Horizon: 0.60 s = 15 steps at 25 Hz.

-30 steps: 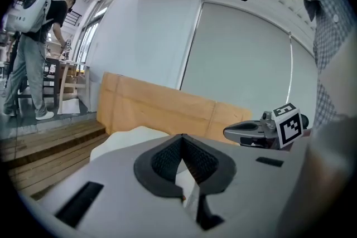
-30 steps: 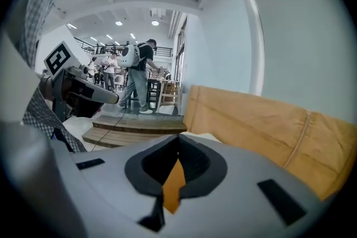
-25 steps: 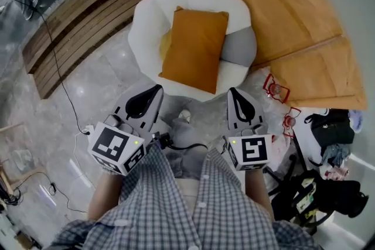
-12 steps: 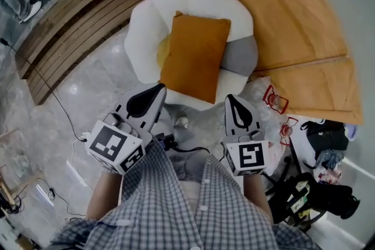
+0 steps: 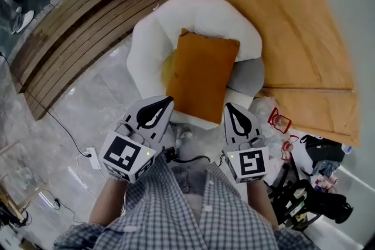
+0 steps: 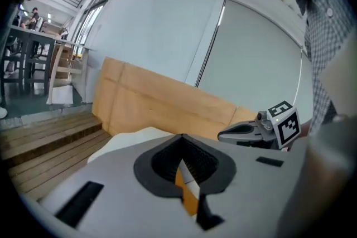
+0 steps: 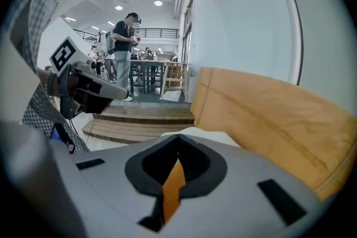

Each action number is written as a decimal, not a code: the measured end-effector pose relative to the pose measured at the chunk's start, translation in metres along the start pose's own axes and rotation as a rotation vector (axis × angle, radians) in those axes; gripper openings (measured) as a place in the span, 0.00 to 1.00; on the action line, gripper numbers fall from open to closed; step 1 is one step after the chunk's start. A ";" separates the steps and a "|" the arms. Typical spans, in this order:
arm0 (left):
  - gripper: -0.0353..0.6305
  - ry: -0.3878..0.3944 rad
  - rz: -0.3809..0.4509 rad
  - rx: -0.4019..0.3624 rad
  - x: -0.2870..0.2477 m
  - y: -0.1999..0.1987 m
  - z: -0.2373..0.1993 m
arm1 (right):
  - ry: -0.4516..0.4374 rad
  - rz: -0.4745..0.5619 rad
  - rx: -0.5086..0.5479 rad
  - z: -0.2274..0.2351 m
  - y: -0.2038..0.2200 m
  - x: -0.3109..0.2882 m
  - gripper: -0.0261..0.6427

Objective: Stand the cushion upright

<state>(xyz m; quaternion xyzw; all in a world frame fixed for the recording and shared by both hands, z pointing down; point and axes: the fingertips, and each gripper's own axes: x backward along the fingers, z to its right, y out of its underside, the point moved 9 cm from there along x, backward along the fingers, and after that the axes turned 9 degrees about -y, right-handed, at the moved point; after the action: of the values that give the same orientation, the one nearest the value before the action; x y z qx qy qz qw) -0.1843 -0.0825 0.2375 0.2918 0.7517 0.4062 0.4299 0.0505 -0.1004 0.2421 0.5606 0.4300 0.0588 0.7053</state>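
Orange cushion [image 5: 202, 76] lies flat in a white round chair [image 5: 146, 50]. Left gripper [image 5: 169, 100] and right gripper [image 5: 229, 106], jaws pressed together and empty, hover near its front edge over grey stone floor [image 5: 88, 105].

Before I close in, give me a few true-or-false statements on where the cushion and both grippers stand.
1. The orange cushion lies down on the white chair. True.
2. The left gripper is clamped on the orange cushion. False: its jaws are together with nothing between them.
3. The right gripper is wide open. False: it is shut and empty.
4. A grey cushion lies beside the orange cushion on the chair. True.
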 end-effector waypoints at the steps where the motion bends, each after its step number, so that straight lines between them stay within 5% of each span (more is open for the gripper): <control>1: 0.06 0.003 -0.007 0.025 -0.009 0.000 -0.006 | 0.009 -0.005 -0.018 0.004 -0.005 -0.004 0.05; 7: 0.06 0.020 -0.036 0.069 -0.032 -0.005 -0.052 | -0.011 -0.007 -0.139 0.015 -0.018 -0.044 0.05; 15: 0.06 -0.043 -0.052 0.123 -0.086 0.018 -0.061 | -0.003 -0.133 -0.114 0.081 0.024 -0.075 0.05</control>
<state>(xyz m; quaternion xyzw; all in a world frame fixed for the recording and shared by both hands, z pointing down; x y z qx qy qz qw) -0.1975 -0.1630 0.3065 0.3065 0.7732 0.3414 0.4378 0.0680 -0.1936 0.3031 0.4898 0.4613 0.0351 0.7390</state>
